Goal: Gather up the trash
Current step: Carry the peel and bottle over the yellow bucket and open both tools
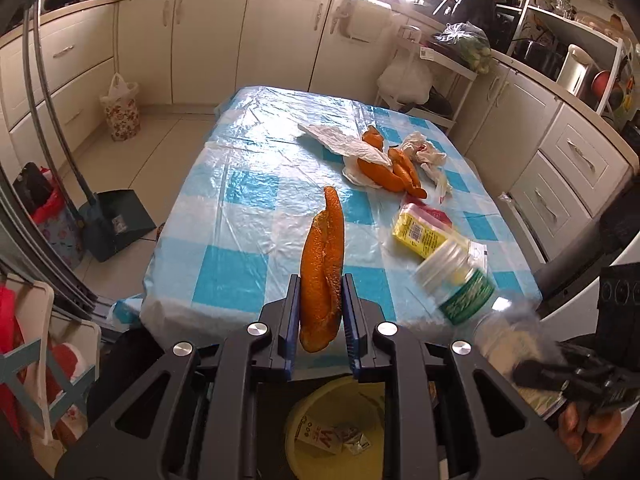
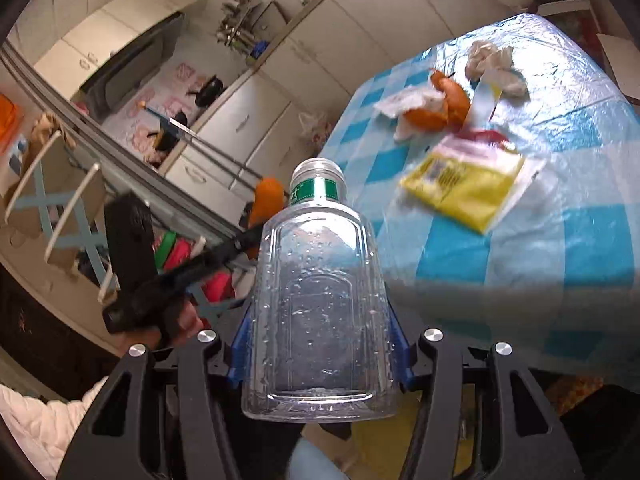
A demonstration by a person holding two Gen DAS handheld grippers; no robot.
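**A:** What are you holding in your left gripper?

**B:** A long strip of orange peel. Your two blue-padded fingers are clamped on its lower half, and it stands nearly upright between them, off the table. Directly beneath the gripper sits a yellow bin, and you can see a small printed carton and a scrap of wrapper lying on its bottom.

**A:** And your right gripper?

**B:** It is closed on a clear plastic bottle, gripping the body near its base, with the neck pointing away from you. The bottle has a green label band below the open mouth, no cap on it, and only droplets clinging to the inside walls. In the left wrist view it shows blurred, at the near right edge of the table.

**A:** What trash lies on the table?

**B:** On the blue-and-white checked cloth, toward the far right, more orange peels rest partly on a crumpled white plastic bag. Just right of them is a wad of crumpled tissue. Nearer you, a yellow packet with a barcode lies flat, well apart from the peel you hold.

**A:** Anything on the floor?

**B:** To the far left a floral bag stands against the cabinets, and a dark dustpan sits nearer, left of the table.
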